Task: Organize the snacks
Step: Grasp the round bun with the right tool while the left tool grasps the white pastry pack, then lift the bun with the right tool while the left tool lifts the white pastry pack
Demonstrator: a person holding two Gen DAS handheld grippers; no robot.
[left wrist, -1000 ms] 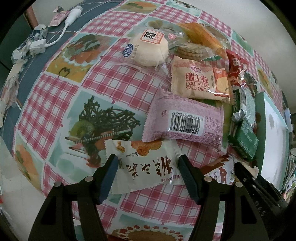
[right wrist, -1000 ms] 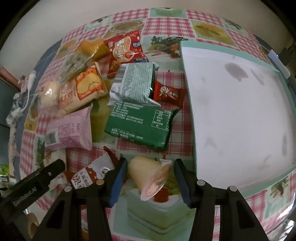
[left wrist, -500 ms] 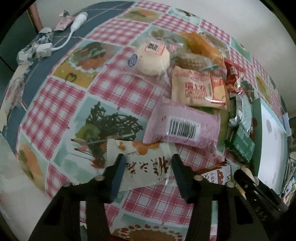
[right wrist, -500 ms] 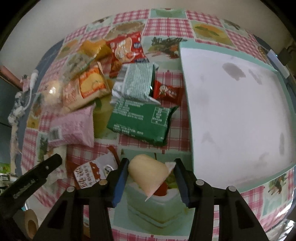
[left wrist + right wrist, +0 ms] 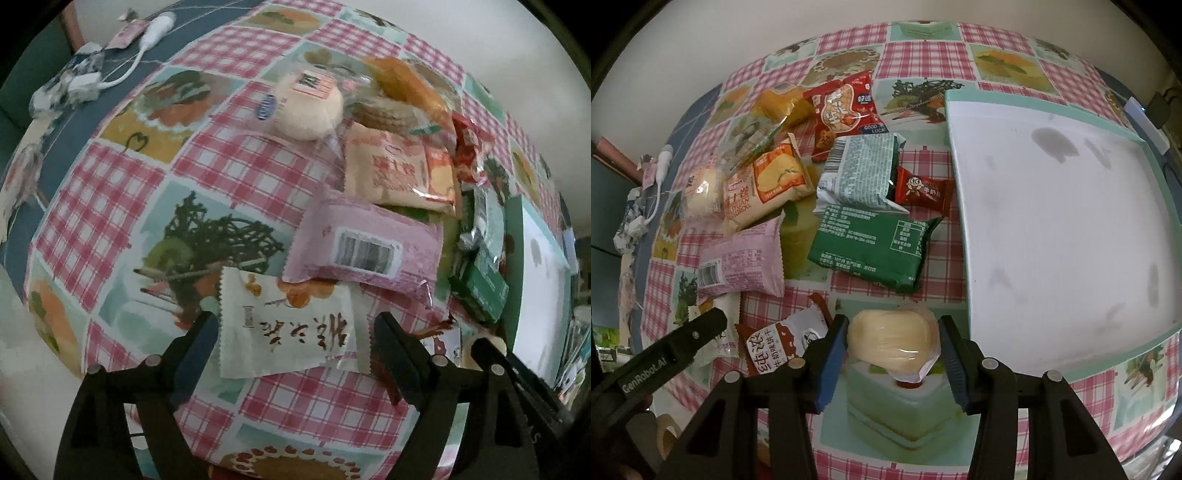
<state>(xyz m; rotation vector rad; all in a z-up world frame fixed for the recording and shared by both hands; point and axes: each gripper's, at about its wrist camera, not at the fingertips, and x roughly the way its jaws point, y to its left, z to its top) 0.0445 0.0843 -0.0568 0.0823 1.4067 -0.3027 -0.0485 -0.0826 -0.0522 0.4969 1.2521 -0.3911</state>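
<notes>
Right tongs [image 5: 892, 345] grip a wrapped pale bun [image 5: 892, 341] just beside the tray [image 5: 964, 229]. Left tongs [image 5: 293, 334] stand wide open around a white snack packet [image 5: 288, 328] on the table [image 5: 229, 173]. Tray holds nothing; judged barely started, whole pile remaining.

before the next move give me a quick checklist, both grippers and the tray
1. Right gripper closed on the pale wrapped bun: ok, both fingers sit against its wrapper.
2. Bun lifted off the tablecloth: cannot tell.
3. Tray has free room: ok, its white floor is bare.
4. Path from bun to tray: ok, the tray's near rim is just right of the gripper with no packet between.
5. Left gripper gripping the white packet: not ok, fingers open on either side of it.
6. Pink packet apart from the white packet: not ok, it overlaps its top edge.
</notes>
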